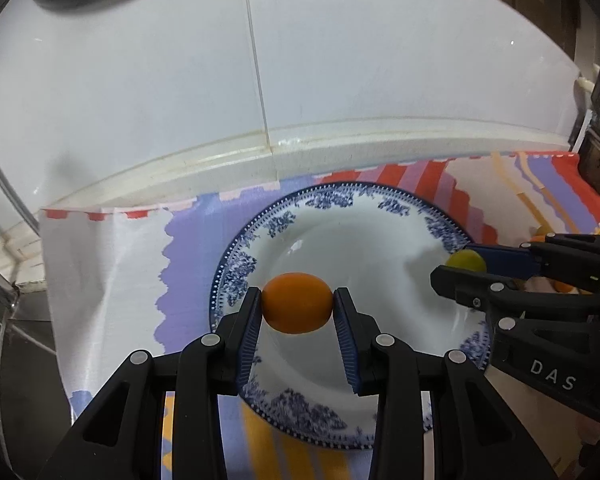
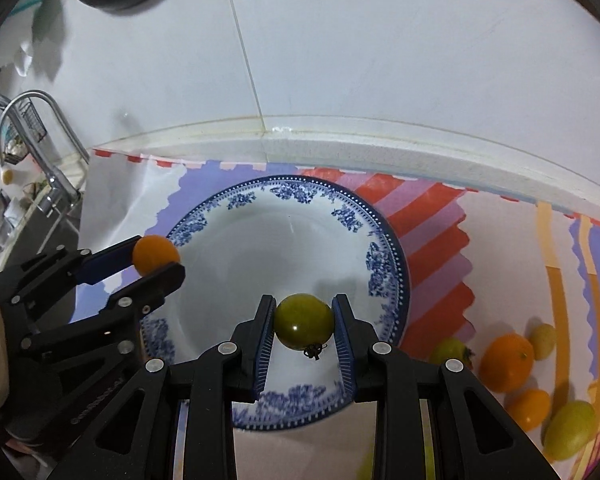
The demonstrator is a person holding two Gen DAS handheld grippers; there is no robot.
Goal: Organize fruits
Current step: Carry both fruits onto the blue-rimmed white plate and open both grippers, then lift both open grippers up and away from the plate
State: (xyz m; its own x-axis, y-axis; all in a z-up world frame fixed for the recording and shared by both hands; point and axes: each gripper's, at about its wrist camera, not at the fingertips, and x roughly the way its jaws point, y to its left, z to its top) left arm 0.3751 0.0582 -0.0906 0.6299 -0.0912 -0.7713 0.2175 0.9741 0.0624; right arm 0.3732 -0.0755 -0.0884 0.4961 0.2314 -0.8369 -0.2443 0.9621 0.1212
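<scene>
The orange fruit point(image 1: 298, 308), oval and smooth, is clamped between the blue pads of the left hand-held gripper point(image 1: 298, 310). Its long axis runs across the jaws, from pad to pad. It hangs over the left part of the blue-patterned plate point(image 1: 380, 240), and whether it touches the plate cannot be told. The green tomato point(image 2: 304, 322), round, with its dried stem end turned toward the camera, is clamped in the right hand-held gripper point(image 2: 304, 324) over the near right part of the same plate. Both grippers are closed on their fruit, and each faces the plate from its own side.

Judgement: both fruits are placed for release, and the plate lies directly beneath each, so the coming move is a short lowering and an opening of the jaws. The plate's well holds no other fruit, so neither release is obstructed.

5 loose fruits remain on the patterned cloth point(image 2: 440, 216) to the right of the plate: a large orange one point(image 2: 507, 362), a small orange one point(image 2: 528, 409), a green oval one point(image 2: 571, 430), a pale one point(image 2: 543, 341) and a green one point(image 2: 452, 350) partly hidden behind the right gripper's frame. The right gripper is nearer to them.

The near rim of the plate is hidden by gripper frames in both views. A tap point(image 2: 40, 152) stands at far left, and the surface under the cloth is hardly visible.
</scene>
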